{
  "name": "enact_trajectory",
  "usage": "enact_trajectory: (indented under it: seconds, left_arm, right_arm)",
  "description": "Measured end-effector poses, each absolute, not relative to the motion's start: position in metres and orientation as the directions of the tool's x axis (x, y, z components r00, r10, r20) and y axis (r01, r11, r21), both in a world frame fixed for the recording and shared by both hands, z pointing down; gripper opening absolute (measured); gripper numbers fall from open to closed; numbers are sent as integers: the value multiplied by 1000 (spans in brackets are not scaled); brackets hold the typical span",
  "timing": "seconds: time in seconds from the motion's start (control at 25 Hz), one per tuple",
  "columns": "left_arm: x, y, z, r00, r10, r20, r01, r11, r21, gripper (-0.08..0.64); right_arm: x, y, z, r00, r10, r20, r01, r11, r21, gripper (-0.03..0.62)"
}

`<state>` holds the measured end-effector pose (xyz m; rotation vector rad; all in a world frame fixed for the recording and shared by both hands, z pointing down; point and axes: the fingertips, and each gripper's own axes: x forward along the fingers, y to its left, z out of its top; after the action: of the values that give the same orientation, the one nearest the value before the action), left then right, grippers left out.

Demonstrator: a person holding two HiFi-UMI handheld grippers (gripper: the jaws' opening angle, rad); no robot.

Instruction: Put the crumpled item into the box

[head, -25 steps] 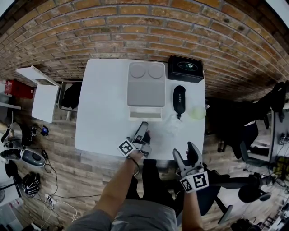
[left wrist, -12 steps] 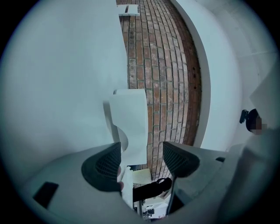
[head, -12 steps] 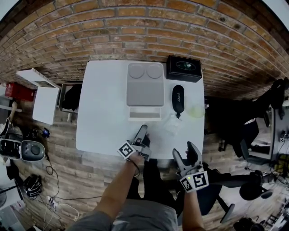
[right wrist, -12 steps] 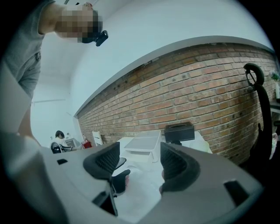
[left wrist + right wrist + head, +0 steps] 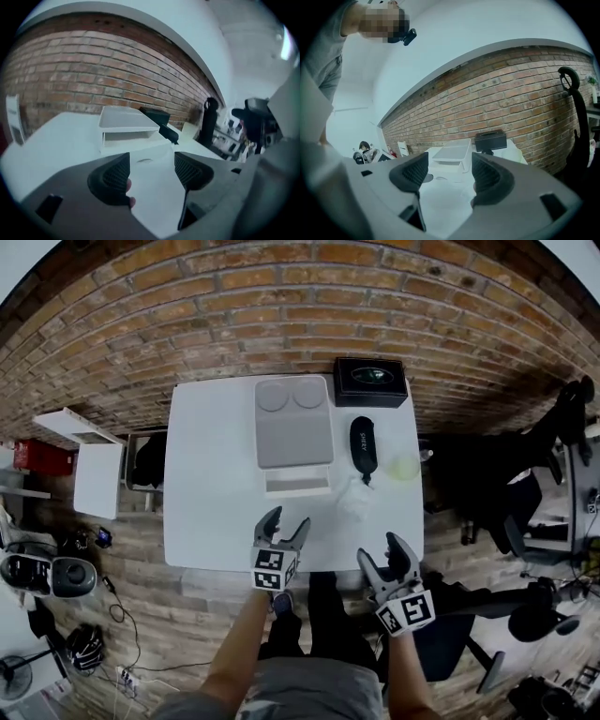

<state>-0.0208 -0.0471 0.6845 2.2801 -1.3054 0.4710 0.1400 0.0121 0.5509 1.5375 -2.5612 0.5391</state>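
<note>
The crumpled item [image 5: 355,497] is a pale, see-through wad lying on the white table [image 5: 211,493] right of centre. The box [image 5: 297,480] is white and low, with a grey lid [image 5: 292,423] lying behind it. In the left gripper view the box [image 5: 127,134] shows its open side beneath a flat top. My left gripper [image 5: 287,519] hovers over the table's near edge, just in front of the box and left of the wad, jaws open and empty [image 5: 150,168]. My right gripper [image 5: 381,551] is off the near right corner, open and empty [image 5: 445,176], facing the box [image 5: 450,154].
A black box [image 5: 371,381] stands at the far right corner, with a black oblong case [image 5: 364,444] in front of it. A yellowish round thing [image 5: 405,466] sits by the right edge. A brick wall runs behind the table, and chairs stand on the right.
My left gripper has rolled from lying on its side to upright, so its marker cube now faces up, and it has shifted slightly left. The right gripper has stayed where it was.
</note>
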Motion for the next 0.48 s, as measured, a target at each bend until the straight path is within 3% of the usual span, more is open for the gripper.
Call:
enact_trajectory:
  seconds: [0.2,0.48]
  left_arm:
    - [-27,-55,672,422,-677,603,-787,-604,-127,302]
    - [-27,-68,680,366,-619,695,-613,-722,-321,286]
  right_arm:
    - [131,14,549,-492,-831,261,-866,435,-247,296]
    - [131,14,544,-487,-837,248,-868,431,-246,296]
